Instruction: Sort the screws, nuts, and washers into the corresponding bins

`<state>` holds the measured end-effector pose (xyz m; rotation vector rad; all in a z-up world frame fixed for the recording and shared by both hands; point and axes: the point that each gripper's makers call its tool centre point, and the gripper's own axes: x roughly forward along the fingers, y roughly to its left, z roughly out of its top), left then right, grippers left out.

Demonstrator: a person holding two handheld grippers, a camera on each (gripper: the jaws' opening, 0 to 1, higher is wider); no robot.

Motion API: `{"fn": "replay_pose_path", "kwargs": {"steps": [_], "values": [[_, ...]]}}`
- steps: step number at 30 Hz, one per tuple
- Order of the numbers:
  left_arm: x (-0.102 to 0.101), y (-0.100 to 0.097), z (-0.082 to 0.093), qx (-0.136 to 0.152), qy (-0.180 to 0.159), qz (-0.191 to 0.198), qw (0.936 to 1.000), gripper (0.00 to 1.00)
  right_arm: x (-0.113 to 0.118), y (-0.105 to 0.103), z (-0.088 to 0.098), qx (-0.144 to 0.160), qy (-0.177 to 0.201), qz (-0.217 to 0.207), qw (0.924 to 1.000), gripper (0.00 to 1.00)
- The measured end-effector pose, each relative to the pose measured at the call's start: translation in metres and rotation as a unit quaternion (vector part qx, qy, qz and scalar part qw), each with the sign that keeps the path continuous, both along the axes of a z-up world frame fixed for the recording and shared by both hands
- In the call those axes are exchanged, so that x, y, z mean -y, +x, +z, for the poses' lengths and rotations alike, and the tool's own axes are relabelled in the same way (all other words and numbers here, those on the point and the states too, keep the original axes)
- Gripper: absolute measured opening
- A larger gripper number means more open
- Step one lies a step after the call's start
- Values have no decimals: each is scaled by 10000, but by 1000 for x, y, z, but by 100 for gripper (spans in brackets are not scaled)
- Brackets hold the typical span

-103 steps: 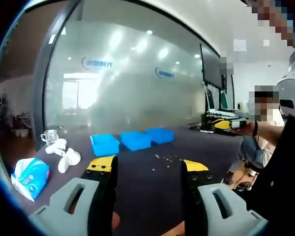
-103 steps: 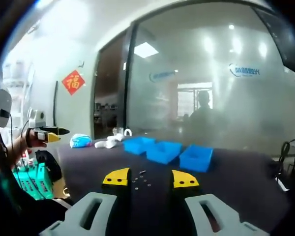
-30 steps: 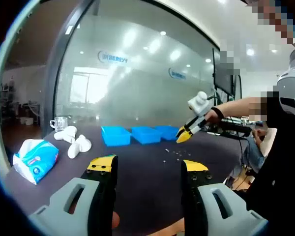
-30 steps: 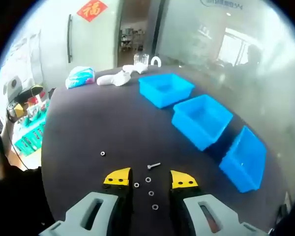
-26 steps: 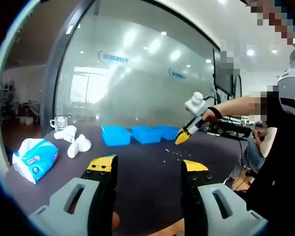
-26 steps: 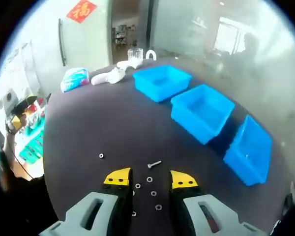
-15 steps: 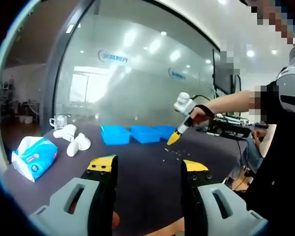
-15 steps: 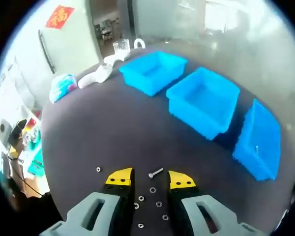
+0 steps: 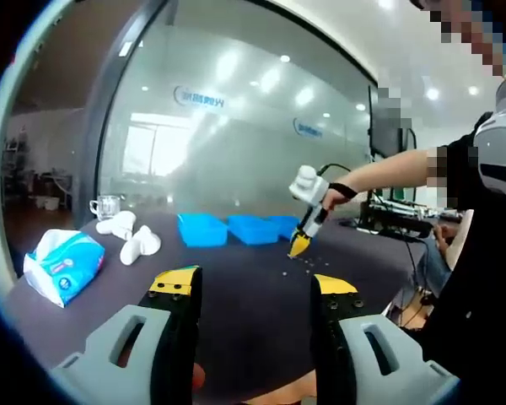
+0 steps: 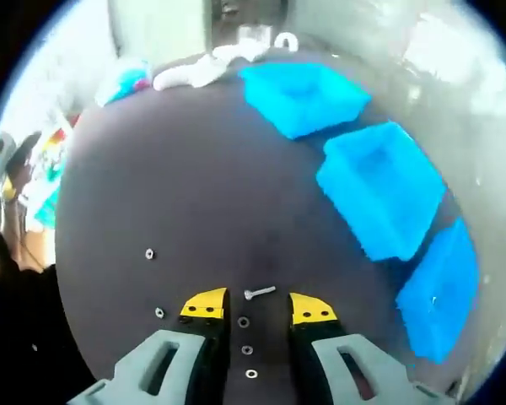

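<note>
Three blue bins stand in a row on the dark table (image 10: 152, 177): the first bin (image 10: 302, 97), the second bin (image 10: 379, 198) and the third bin (image 10: 438, 291). A small screw (image 10: 259, 293) lies just ahead of my right gripper (image 10: 258, 306), which hangs open above it. Small nuts or washers (image 10: 244, 321) lie between its jaws, and others (image 10: 149, 253) lie off to the left. In the left gripper view my left gripper (image 9: 253, 284) is open and holds nothing. There the right gripper (image 9: 298, 246) points down at the loose parts (image 9: 308, 264), in front of the bins (image 9: 253, 229).
A blue and white tissue pack (image 9: 61, 266) lies at the table's left end, with white objects (image 9: 131, 240) and a glass cup (image 9: 105, 207) behind it. A person's arm (image 9: 388, 173) reaches in from the right. A glass wall stands behind the table.
The right gripper has come down close over the screw and loose parts. In the left gripper view it moved left and lower. The left gripper has barely moved.
</note>
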<state>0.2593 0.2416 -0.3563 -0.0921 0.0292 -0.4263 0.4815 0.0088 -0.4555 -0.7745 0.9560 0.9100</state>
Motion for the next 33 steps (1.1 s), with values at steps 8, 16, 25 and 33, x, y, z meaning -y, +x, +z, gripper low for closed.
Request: {"fn": "replay_pose_path", "kwargs": {"steps": [8, 16, 25, 33], "values": [[-1, 0, -1, -13, 0, 16, 10000, 50, -8, -10, 5, 137, -75, 714, 9973, 25], [-2, 1, -2, -39, -10, 47, 10000, 50, -6, -18, 5, -250, -135, 1216, 9922, 25], [-3, 1, -4, -73, -17, 79, 9999, 50, 4, -9, 3, -340, -237, 1407, 9892, 24], [-4, 3, -7, -118, -44, 100, 9999, 50, -2, -10, -4, -494, -147, 1414, 9886, 24]]}}
